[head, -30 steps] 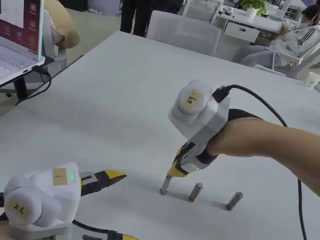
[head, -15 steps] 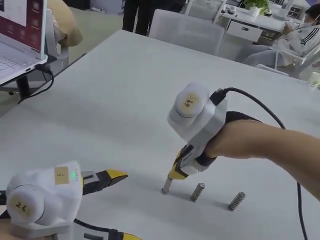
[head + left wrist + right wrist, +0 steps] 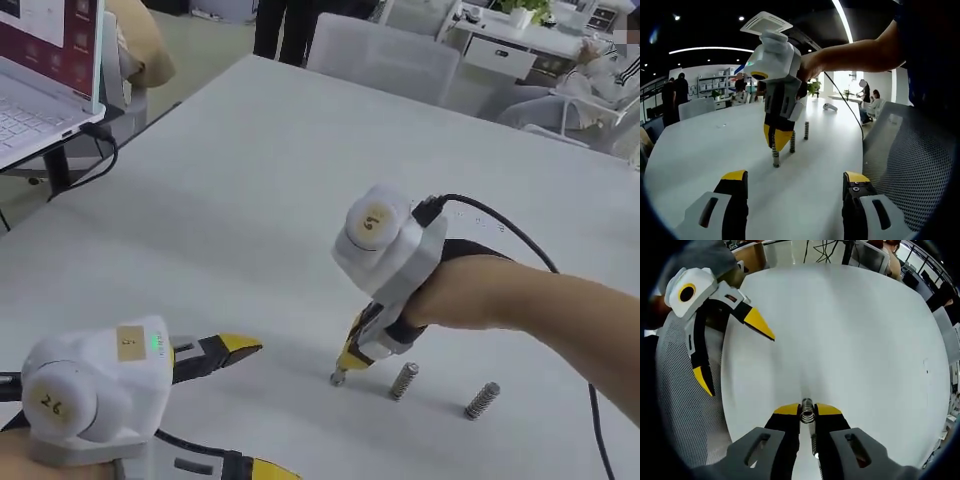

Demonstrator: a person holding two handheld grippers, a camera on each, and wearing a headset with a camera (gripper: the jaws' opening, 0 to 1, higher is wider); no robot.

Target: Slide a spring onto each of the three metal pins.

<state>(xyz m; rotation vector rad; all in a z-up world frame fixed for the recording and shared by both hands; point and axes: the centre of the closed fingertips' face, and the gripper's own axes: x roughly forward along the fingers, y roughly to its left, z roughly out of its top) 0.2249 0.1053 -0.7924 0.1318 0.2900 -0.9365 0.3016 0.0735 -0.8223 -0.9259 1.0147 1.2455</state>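
My right gripper (image 3: 350, 358) stands tilted over the leftmost metal pin (image 3: 338, 377) and is shut on a spring (image 3: 807, 411), which sits on that pin. In the left gripper view the spring and pin (image 3: 775, 159) reach from the right gripper's yellow tips (image 3: 777, 139) down to the table. To its right stand two other pins, each wrapped in a spring: one close by (image 3: 404, 381) and one farther right (image 3: 481, 400). My left gripper (image 3: 252, 408) hovers open at the lower left with nothing between its jaws, its tips (image 3: 795, 177) pointing at the pins.
The white table (image 3: 250, 200) stretches away behind the pins. A laptop (image 3: 40, 70) sits beyond the far left edge, with a grey chair (image 3: 385, 60) at the far side. The right gripper's black cable (image 3: 500, 225) trails over the person's forearm.
The right gripper has sunk a little along the leftmost pin, so less of the pin and spring shows below its tips. The left gripper stays put; the head camera has shifted.
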